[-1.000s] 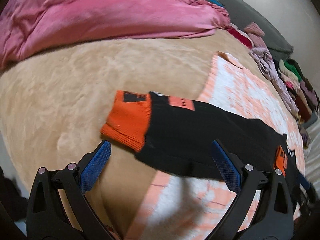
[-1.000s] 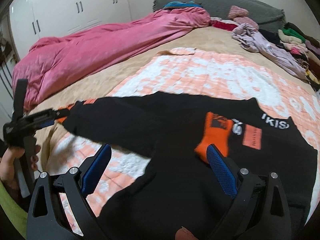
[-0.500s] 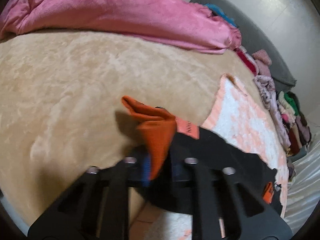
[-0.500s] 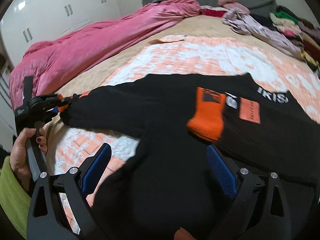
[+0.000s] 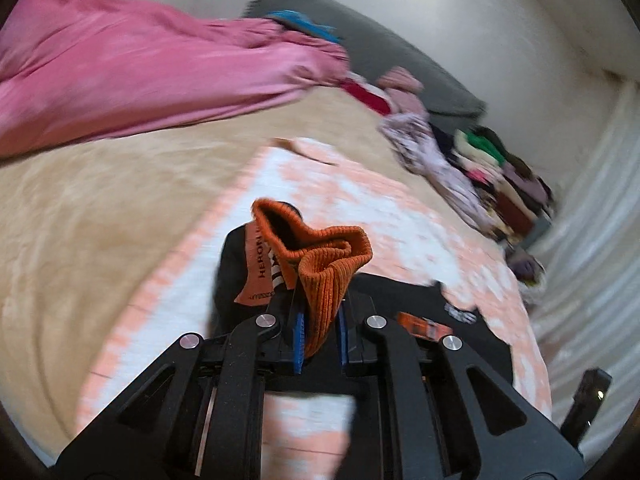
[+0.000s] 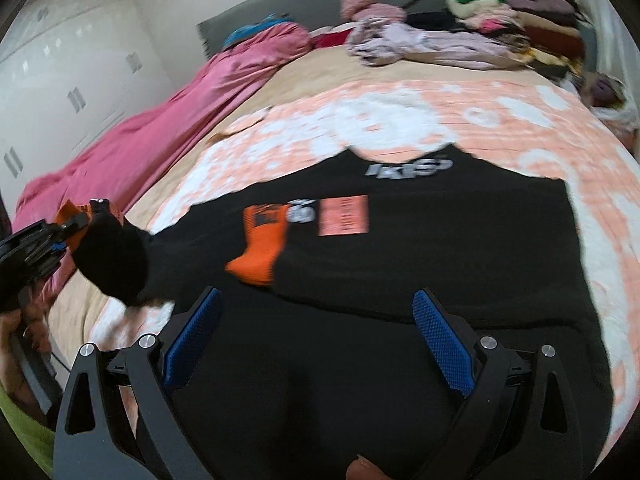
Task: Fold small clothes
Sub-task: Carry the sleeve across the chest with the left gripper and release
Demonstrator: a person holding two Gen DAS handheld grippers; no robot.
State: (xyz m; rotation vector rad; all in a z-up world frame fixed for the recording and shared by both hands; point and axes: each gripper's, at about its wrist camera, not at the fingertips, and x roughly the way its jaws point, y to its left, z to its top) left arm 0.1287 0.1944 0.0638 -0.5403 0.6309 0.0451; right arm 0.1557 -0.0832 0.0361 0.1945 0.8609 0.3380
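- Left wrist view: I look out from just behind the left gripper [image 5: 320, 336], along its fingers, tilted down toward the bed. Very close to the orange cuff [image 5: 320, 264], which fills the centre. Beyond it the view faces the grey headboard [image 5: 400, 64] and the pink duvet [image 5: 140, 72]. Blurred.
- Right wrist view: I look from behind the right gripper [image 6: 316, 336], angled down over the black sweater [image 6: 400, 248], near its lower edge, facing the headboard [image 6: 320, 8] end.
- Shared: both views take in the sweater, the peach-and-white blanket [image 6: 400, 120], the duvet and the clothes pile [image 6: 520, 28].
- The left gripper [image 6: 44, 240] shows at the right view's left edge.
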